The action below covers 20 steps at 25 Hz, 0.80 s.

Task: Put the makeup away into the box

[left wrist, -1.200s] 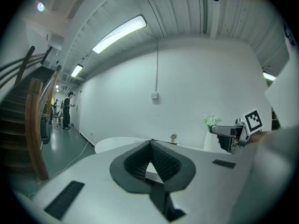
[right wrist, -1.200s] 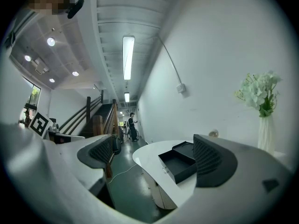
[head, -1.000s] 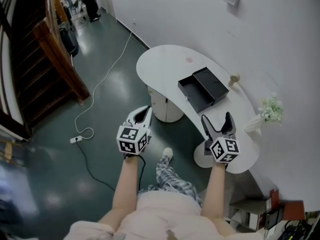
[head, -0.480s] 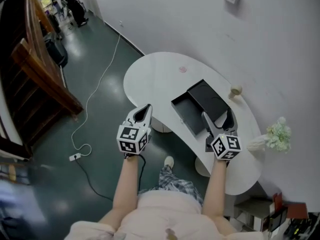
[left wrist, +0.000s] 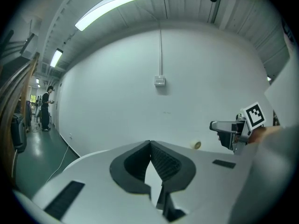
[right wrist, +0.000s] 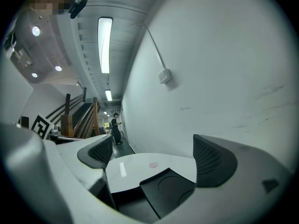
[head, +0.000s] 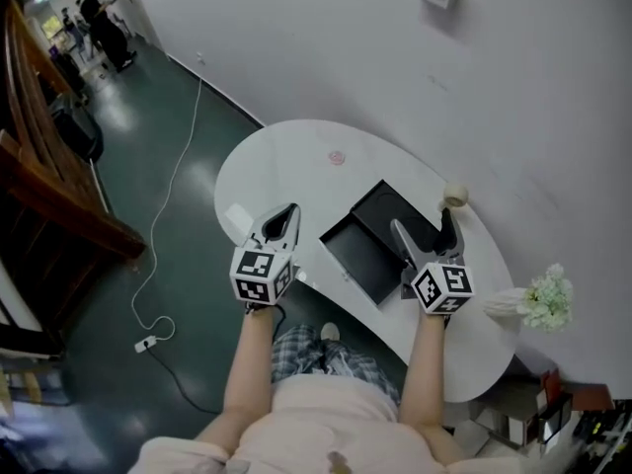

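Observation:
An open black box lies on the white table, with its lid next to it on the far side. A small pink round piece sits toward the table's far edge, and a cream round piece rests by the wall. My right gripper is open and empty, hovering over the box's right end; its own view shows the box below the jaws and the pink piece beyond. My left gripper is shut on nothing, at the table's near edge left of the box.
A flat white item lies on the table's left part. A white vase of pale flowers stands at the right end. A white wall runs behind the table. A cable trails over the green floor on the left.
The table and box have come closer under both grippers. The right gripper now stands over the box's right end. Neither gripper has changed its state.

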Each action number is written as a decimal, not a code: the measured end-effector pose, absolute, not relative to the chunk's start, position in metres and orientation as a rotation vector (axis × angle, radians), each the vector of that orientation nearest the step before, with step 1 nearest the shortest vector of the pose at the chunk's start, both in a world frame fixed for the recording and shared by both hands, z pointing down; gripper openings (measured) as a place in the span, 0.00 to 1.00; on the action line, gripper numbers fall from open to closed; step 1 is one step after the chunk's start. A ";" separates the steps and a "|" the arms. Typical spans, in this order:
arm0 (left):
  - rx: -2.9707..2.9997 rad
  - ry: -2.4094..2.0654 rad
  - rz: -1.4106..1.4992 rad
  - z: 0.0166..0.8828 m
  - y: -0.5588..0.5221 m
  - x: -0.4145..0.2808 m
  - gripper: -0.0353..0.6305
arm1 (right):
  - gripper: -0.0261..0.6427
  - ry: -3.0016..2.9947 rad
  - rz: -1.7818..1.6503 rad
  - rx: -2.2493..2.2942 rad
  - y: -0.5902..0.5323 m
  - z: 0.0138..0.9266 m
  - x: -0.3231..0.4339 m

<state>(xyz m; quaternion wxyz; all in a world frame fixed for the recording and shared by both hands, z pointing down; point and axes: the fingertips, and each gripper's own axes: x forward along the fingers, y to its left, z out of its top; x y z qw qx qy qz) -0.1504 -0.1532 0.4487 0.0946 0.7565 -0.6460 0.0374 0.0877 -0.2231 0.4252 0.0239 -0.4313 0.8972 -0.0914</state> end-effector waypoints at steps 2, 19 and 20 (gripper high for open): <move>2.267 -1.883 0.119 0.449 -0.170 -0.152 0.09 | 0.83 2.765 -0.293 -1.355 -0.232 0.427 0.085; 2.346 -1.702 0.156 0.477 -0.254 -0.181 0.09 | 0.83 2.728 -0.332 -1.524 -0.274 0.444 0.048; 2.346 -1.702 0.169 0.479 -0.255 -0.181 0.09 | 0.83 2.735 -0.339 -1.523 -0.276 0.446 0.045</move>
